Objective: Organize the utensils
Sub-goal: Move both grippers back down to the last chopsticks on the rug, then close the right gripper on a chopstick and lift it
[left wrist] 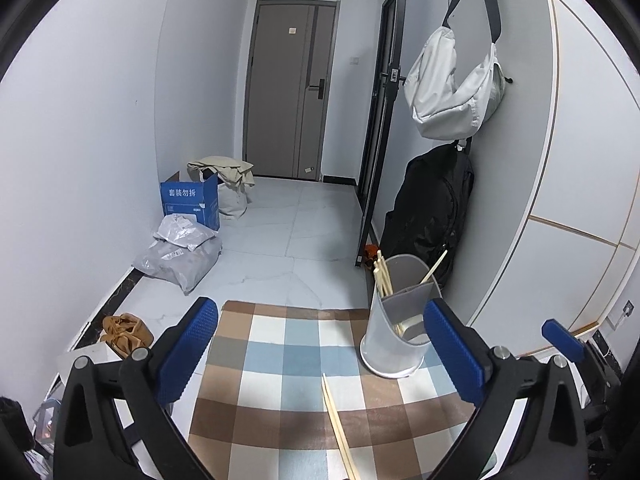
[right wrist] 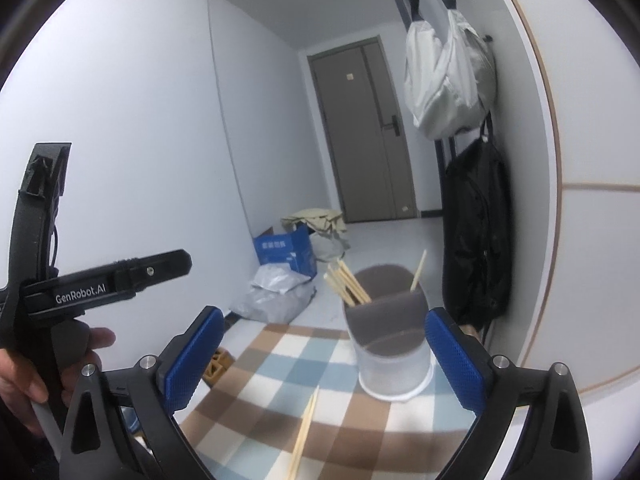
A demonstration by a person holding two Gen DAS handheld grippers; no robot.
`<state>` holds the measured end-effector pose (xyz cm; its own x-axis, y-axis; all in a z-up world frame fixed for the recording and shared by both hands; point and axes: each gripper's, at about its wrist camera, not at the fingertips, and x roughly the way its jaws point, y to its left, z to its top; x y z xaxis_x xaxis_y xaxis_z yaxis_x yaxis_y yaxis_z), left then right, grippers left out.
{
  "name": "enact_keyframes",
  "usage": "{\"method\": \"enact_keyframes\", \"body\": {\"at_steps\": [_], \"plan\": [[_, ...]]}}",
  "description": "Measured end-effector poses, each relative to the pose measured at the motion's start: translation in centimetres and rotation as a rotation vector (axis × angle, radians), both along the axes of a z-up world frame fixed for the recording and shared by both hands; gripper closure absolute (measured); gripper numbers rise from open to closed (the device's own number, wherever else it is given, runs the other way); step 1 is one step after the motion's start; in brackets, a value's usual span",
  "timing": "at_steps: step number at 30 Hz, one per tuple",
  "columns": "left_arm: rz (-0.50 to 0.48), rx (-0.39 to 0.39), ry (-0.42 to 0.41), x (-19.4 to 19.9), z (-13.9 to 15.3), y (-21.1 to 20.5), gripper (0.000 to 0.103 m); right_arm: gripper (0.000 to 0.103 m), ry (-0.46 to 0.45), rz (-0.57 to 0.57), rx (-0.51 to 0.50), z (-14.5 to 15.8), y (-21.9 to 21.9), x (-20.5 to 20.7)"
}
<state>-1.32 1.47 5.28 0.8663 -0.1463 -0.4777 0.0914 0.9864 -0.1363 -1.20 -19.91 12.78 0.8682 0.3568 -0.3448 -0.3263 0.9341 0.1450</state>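
A white utensil holder (left wrist: 396, 336) with grey dividers stands at the far right of the checked tablecloth (left wrist: 280, 360); it also shows in the right wrist view (right wrist: 394, 356). Several wooden chopsticks (left wrist: 382, 276) lean in its left compartment, one (left wrist: 436, 266) in the right. A loose pair of chopsticks (left wrist: 338, 428) lies on the cloth between my left gripper's fingers; it also shows in the right wrist view (right wrist: 304, 432). My left gripper (left wrist: 320, 352) is open and empty above the cloth. My right gripper (right wrist: 324, 360) is open and empty, just before the holder.
The table's far edge drops to a tiled floor with a blue box (left wrist: 192, 200), grey parcels (left wrist: 180, 256) and a cloth-draped bag (left wrist: 228, 184). A black backpack (left wrist: 432, 216) and white bag (left wrist: 452, 88) hang at the wall right of the holder.
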Motion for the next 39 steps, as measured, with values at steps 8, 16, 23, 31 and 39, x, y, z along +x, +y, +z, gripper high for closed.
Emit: {"method": "enact_keyframes", "body": {"at_steps": [8, 16, 23, 31, 39], "plan": [[0.030, -0.008, 0.034, 0.8, -3.3, 1.0, 0.003, 0.002, 0.080, 0.009, -0.048, -3.4, 0.9, 0.2], [0.094, -0.005, 0.087, 2.2, -5.8, 3.7, 0.003, 0.015, 0.213, 0.053, -0.116, -6.2, 3.2, 2.8], [0.134, -0.057, 0.164, 3.6, -7.0, 6.4, 0.003, 0.041, 0.381, 0.074, -0.207, -10.1, 6.1, 6.4], [0.188, -0.132, 0.225, 4.8, -8.2, 9.2, 0.003, 0.070, 0.559, 0.095, -0.315, -15.2, 9.0, 10.9], [0.212, -0.181, 0.272, 5.5, -8.9, 10.5, 0.003, 0.091, 0.694, 0.134, -0.422, -19.5, 11.7, 14.4]]}}
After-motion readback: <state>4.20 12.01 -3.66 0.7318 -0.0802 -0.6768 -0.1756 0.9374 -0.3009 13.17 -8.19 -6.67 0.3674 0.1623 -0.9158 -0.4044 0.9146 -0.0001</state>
